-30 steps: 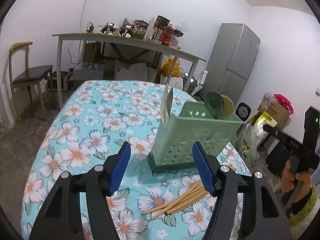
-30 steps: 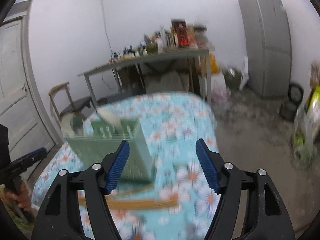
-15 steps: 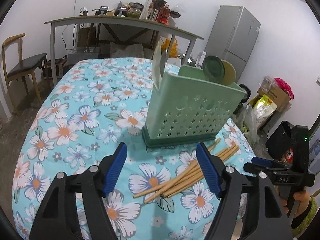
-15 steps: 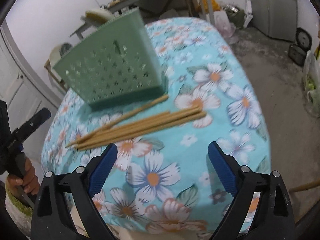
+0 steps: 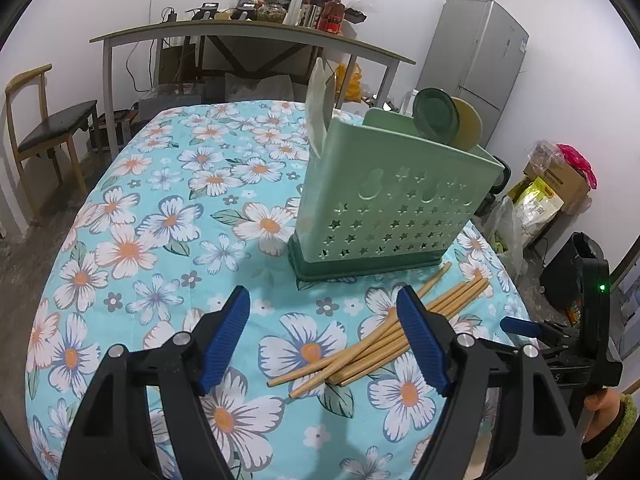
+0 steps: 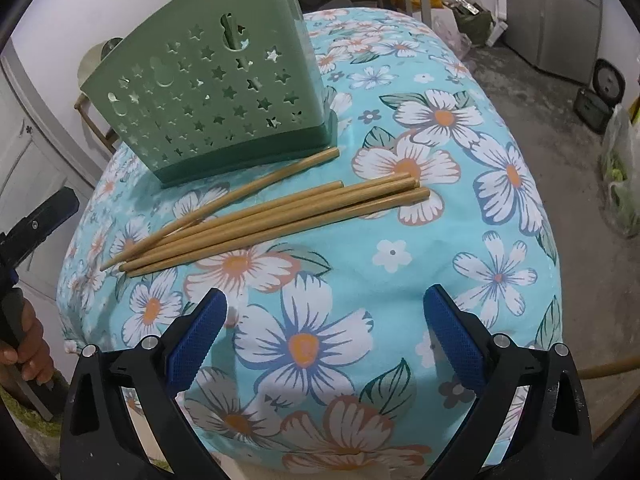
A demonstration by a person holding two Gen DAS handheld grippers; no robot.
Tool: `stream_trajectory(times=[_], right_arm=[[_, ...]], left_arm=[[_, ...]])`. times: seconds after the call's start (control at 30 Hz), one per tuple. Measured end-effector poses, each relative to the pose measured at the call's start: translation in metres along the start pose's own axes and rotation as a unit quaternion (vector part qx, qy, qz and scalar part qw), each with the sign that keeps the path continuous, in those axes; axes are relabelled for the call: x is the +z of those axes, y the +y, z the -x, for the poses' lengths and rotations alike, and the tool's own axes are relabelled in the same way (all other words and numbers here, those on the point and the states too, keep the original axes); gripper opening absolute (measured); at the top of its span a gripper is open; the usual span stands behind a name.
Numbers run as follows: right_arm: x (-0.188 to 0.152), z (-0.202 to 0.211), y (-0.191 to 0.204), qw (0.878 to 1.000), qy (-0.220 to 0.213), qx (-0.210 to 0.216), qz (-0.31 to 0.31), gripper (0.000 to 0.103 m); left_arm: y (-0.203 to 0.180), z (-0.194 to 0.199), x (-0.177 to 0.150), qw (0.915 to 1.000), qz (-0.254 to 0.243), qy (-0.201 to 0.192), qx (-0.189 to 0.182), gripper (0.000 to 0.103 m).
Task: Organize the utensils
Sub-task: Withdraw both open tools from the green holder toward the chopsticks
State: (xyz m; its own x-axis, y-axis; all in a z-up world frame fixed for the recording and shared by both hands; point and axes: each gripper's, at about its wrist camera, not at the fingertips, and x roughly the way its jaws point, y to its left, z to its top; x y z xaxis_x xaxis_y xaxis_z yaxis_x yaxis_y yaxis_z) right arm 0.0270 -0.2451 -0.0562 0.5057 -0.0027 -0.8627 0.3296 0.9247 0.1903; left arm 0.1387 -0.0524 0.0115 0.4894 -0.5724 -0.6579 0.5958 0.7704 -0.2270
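Blue ribbed pads line both tools, and neither pair has anything between them. The right gripper (image 6: 324, 334) hangs over the flowered tablecloth (image 6: 400, 264) with its jaws opening wide, the cloth alone showing in the gap; the left gripper (image 5: 324, 330) is also opening, its jaws spread above the cloth, with its right-hand pad (image 5: 420, 340) covering part of the bundle in that view, though whether it touches cannot be told. The wooden chopsticks (image 6: 272, 220) lie loose on the cloth as a rough bundle, tapered tips fanned toward the left edge of the right wrist view and blunt ends near a large flower; one stick strays from the rest and runs up close beside the base of the holder. That green utensil holder (image 6: 212, 92), pierced with star-shaped holes and set on a darker green base, stands upright just beyond the chopsticks. From the left wrist view a pale utensil (image 5: 318, 108) rises from one end of it, and a dark green round head (image 5: 436, 116) and a yellowish one (image 5: 466, 128) from the other. Behind the table stand a long grey table (image 5: 240, 34) loaded with bottles and clutter, a wooden chair (image 5: 44, 128) and a silver fridge (image 5: 476, 52).
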Motion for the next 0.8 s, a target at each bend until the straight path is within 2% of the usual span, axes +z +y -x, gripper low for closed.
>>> stream_trajectory(times=[0.4,0.8], right_arm=[[0.001,-0.006,0.009,1.000,0.009,-0.020,0.018,0.095],[0.001,0.004,-0.017,0.998,-0.009,0.061,-0.032,0.095]], left_arm=[[0.000,-0.003,-0.001,1.0000,0.001,0.004,0.001,0.074],[-0.003,-0.005,-0.002,1.0000,-0.002,0.006,0.001,0.075]])
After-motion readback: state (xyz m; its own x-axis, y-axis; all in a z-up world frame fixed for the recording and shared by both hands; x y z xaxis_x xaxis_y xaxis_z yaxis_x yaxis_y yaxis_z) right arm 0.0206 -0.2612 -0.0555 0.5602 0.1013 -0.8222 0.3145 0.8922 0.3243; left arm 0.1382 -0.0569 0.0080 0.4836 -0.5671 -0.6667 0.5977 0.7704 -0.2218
